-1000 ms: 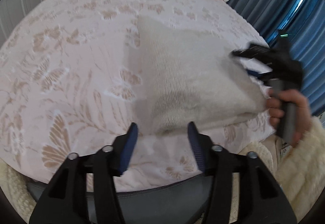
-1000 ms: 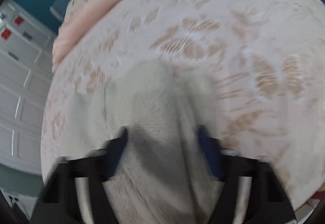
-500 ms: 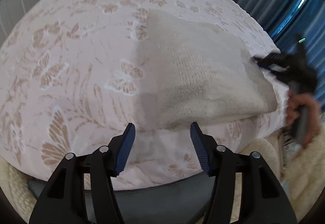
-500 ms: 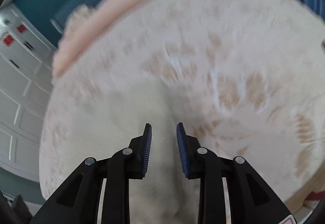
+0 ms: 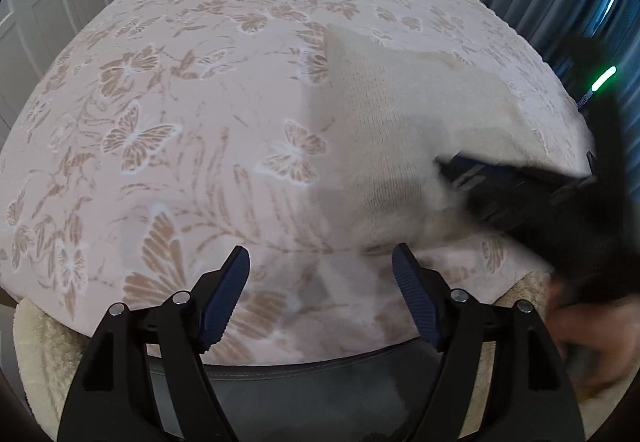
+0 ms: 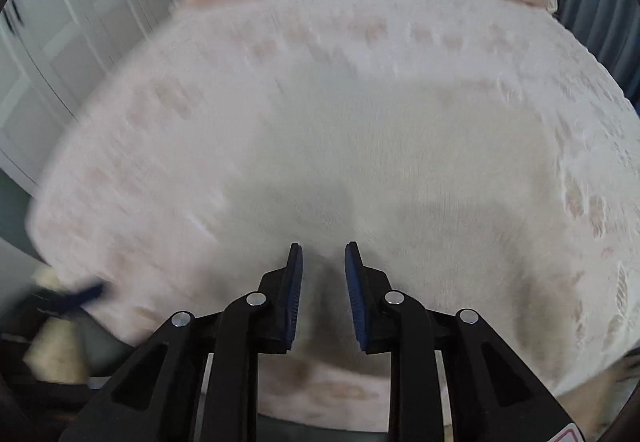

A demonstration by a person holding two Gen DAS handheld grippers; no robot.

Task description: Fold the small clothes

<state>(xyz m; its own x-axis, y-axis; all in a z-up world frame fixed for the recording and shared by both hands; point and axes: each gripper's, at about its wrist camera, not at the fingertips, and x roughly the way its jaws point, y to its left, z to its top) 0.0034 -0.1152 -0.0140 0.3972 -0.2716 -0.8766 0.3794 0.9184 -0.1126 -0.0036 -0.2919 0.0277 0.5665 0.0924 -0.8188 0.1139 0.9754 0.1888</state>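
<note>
Cream knit garment (image 5: 400, 113) lies on the butterfly bedspread (image 5: 160, 129). Left gripper (image 5: 320, 270) is opening over bare cover, nothing between; right gripper (image 6: 323, 262) is closing over the knit, fingers narrowly apart.

2 wrist fisheyes look steeply down, close over the same bedspread (image 5: 200, 145).

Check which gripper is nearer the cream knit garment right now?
Right. The right gripper is over the cream knit garment, fingers closing, nothing visibly between them. The left gripper hangs off its near-left edge over bare bedspread, fingers opening.
</note>
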